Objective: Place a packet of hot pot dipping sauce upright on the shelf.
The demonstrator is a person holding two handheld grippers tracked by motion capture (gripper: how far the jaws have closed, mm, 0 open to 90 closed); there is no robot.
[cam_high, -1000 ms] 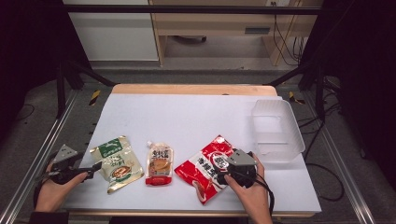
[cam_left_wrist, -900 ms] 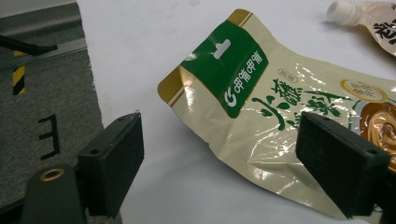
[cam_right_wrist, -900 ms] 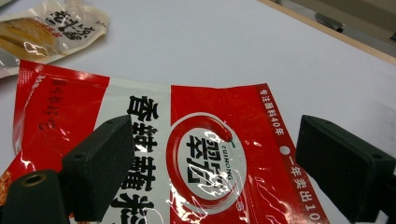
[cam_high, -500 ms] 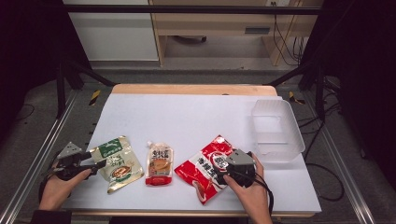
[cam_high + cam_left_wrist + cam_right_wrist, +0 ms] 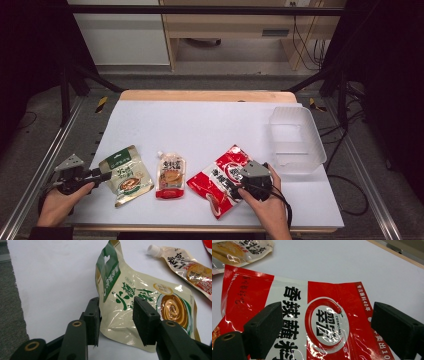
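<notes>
The left gripper (image 5: 116,322) has advanced: its spread jaws now straddle the edge of the green-and-cream foil pouch (image 5: 140,305) lying on the white tabletop (image 5: 200,125), ready to pinch. The right gripper (image 5: 324,332) hovers, jaws wide, over the red-and-white snack packet (image 5: 312,322).

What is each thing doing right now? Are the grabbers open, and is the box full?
Left hand-held gripper: open, jaws either side of the green pouch's edge.
Right hand-held gripper: wide open over the red packet.
Green pouch: sealed, lying on the table, one edge lifted.
Red packet: sealed, lying flat.
Spouted pouch: cap on, lying flat.
Clear tub: empty, upright.
</notes>
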